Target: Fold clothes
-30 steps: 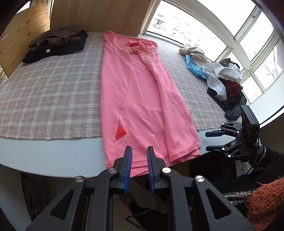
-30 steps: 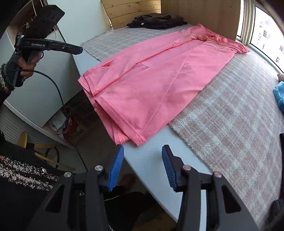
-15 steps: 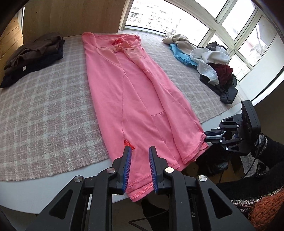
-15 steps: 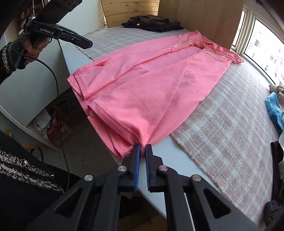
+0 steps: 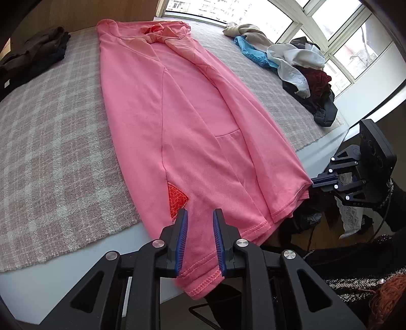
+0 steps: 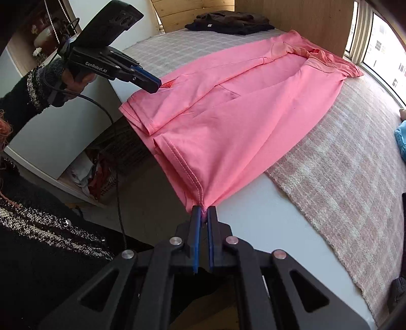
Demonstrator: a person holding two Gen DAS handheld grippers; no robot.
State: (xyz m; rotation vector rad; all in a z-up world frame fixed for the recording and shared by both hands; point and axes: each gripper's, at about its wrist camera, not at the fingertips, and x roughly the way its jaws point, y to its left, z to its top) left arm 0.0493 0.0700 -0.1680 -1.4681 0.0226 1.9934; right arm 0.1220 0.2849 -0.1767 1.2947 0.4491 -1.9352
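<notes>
At the table (image 6: 266,203) edge, our right gripper (image 6: 203,212) pinches one hem corner of the flat pink garment (image 5: 192,132), but our left gripper (image 5: 200,238) hangs unclenched, so lifting now would skew it.

Left tongs (image 5: 200,237) straddle the pink garment's (image 5: 182,121) hem, pads (image 5: 181,238) clear of the cloth.

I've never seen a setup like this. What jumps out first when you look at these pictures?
A long pink garment stretches down the middle of a checked blanket, its hem hanging off the near edge. The right gripper pinches one hem corner, while the left gripper hangs over the other with cloth showing between its blue pads. A jumbled pile of clothes sits by the bright windows, and dark folded clothes lie at the far end.
</notes>
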